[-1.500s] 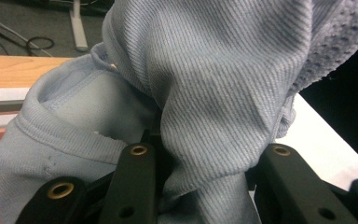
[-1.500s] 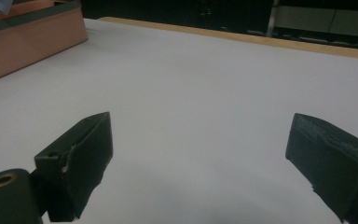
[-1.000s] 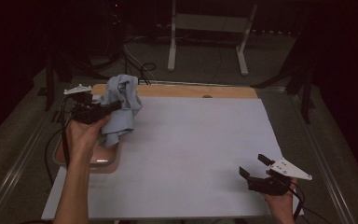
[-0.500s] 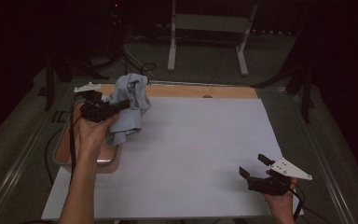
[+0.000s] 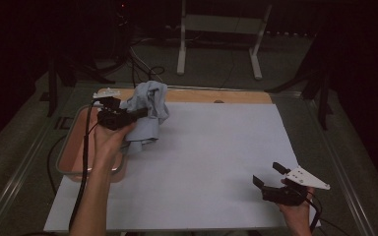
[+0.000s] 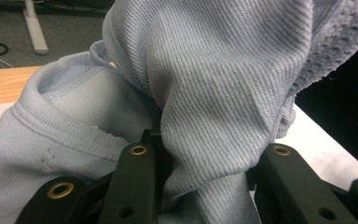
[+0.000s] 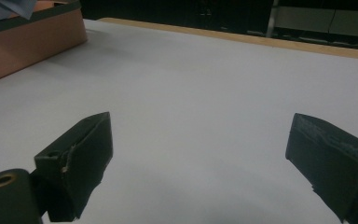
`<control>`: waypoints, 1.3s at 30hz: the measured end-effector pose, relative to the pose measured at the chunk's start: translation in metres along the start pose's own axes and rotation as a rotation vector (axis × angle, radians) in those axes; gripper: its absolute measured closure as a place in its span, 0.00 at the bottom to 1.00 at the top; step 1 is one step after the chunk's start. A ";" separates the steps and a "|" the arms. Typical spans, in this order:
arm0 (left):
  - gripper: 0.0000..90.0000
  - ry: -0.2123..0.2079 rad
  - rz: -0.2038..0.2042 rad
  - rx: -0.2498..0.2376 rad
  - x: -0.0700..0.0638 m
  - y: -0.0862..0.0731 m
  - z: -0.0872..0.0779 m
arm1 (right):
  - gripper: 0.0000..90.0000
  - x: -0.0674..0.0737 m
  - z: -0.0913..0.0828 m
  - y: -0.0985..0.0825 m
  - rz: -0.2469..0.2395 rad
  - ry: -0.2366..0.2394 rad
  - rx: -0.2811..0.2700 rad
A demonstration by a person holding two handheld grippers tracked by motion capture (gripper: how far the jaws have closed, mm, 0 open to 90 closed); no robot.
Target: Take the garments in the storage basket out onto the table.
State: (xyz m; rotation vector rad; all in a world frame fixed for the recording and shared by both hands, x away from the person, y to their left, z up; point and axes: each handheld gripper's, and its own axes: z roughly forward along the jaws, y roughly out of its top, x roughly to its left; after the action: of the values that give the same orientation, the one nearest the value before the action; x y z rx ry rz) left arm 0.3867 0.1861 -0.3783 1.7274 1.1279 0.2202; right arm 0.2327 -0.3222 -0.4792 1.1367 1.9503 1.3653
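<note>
Left gripper (image 5: 140, 114) is clamping a bunched light-blue garment (image 5: 147, 110), jaws narrowed onto a thick fold of the fabric. In the left gripper view the ribbed cloth (image 6: 214, 88) is bulging up between the two black jaws and draping over both, with a stitched hem or collar edge showing at the left. The garment is hanging off the gripper in the air, above the far right corner of the tray (image 5: 69, 147) and spilling past it toward the white sheet (image 5: 211, 162); its lower end is dangling close to the tray's right rim, and contact with the rim can't be told. The person's left hand (image 5: 109, 140) is gripping the tool from below, forearm crossing over the tray, cable trailing alongside the arm.

The tray is a shallow pinkish-orange bin sitting at the left edge of the white sheet. A strip of wooden tabletop (image 5: 216, 96) is showing beyond the tray, along the far side of the sheet.

Right gripper (image 5: 270, 178) is sitting well apart from the tray, near the sheet's near right corner, jaws spread wide with nothing between them. In the right gripper view bare white sheet (image 7: 200, 107) is lying between the black jaws, and the tray wall (image 7: 28, 39) is showing at upper left.
</note>
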 end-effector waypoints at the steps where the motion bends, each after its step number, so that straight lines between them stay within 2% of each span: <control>1: 0.77 -0.002 0.003 0.003 -0.001 0.000 0.001 | 0.08 0.000 0.000 0.000 0.002 -0.001 -0.001; 17: 0.77 -0.038 0.027 0.024 -0.018 -0.003 0.018 | 0.08 0.000 0.001 0.000 0.000 0.001 0.000; 26: 0.77 -0.072 0.032 0.038 -0.027 -0.008 0.030 | 0.08 -0.001 0.001 0.000 0.000 -0.001 -0.002; 28: 0.77 -0.090 0.025 0.045 -0.029 -0.011 0.035 | 0.08 0.000 0.000 0.000 -0.001 0.000 -0.001; 39: 0.76 -0.115 0.039 0.058 -0.037 -0.021 0.048 | 0.08 -0.001 0.000 0.000 0.001 -0.002 -0.001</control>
State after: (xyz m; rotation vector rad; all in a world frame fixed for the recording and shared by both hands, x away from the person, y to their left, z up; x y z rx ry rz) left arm 0.3835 0.1274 -0.4053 1.7911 1.0260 0.1112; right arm 0.2333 -0.3229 -0.4794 1.1382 1.9475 1.3655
